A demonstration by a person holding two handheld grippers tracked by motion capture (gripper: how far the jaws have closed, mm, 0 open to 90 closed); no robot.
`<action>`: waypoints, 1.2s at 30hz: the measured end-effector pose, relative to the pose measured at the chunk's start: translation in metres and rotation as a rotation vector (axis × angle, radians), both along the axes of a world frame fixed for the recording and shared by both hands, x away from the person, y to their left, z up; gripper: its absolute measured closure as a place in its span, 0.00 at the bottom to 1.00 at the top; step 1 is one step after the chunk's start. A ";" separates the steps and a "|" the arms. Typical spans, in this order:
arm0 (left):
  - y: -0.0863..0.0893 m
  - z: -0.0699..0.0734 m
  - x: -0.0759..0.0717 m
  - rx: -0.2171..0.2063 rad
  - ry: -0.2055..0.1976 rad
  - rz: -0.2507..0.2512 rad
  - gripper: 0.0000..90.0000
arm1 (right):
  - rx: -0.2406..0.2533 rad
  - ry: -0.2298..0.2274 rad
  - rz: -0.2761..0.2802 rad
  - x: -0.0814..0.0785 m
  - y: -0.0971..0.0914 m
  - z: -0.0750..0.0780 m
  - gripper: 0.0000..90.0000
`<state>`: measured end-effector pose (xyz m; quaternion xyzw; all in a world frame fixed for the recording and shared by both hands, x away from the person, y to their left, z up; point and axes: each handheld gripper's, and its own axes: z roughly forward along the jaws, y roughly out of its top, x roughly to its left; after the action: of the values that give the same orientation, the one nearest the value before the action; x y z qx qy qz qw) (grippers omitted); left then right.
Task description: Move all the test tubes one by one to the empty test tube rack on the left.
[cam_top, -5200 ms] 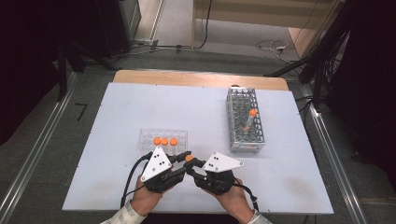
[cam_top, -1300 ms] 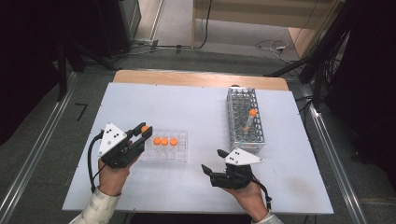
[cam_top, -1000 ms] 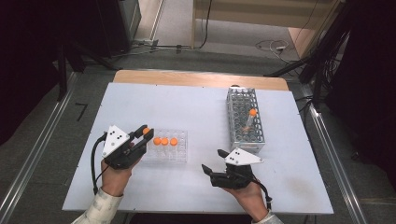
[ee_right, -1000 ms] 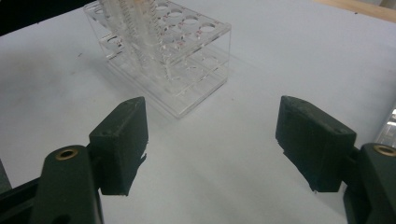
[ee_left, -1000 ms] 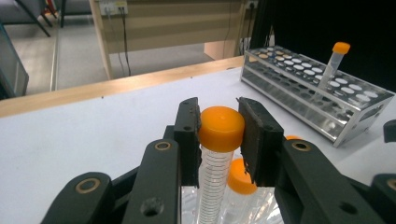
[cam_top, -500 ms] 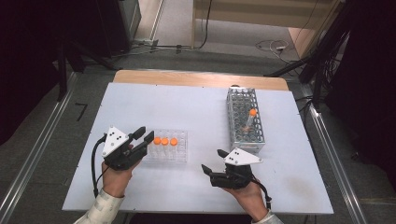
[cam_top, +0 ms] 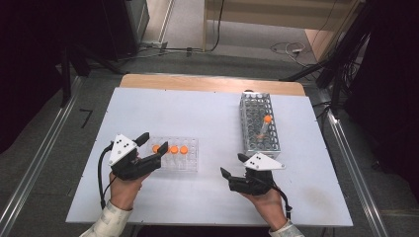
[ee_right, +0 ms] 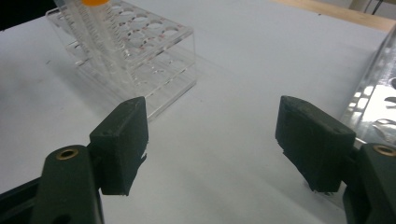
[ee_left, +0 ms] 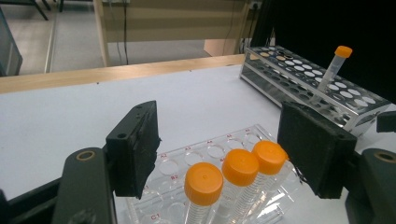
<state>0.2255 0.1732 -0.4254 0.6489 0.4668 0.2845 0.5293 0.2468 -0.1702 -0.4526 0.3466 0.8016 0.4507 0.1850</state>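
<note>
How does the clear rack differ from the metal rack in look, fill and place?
The clear rack is see-through plastic, low and short; the metal rack is a longer wire grid. The clear rack holds three orange-capped tubes standing upright in a row; the metal rack holds one tube, tilted. The clear rack sits by the left gripper, the metal rack farther back on the right. Both stand on the white table, mostly empty.
</note>
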 end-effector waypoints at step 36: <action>0.000 0.002 0.001 -0.004 -0.002 0.004 0.24 | 0.026 -0.086 -0.365 0.098 -0.076 0.007 0.35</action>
<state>0.2262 0.1736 -0.4237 0.6469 0.4680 0.2851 0.5303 0.3448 -0.2467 -0.4458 0.4692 0.7107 0.4345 0.2932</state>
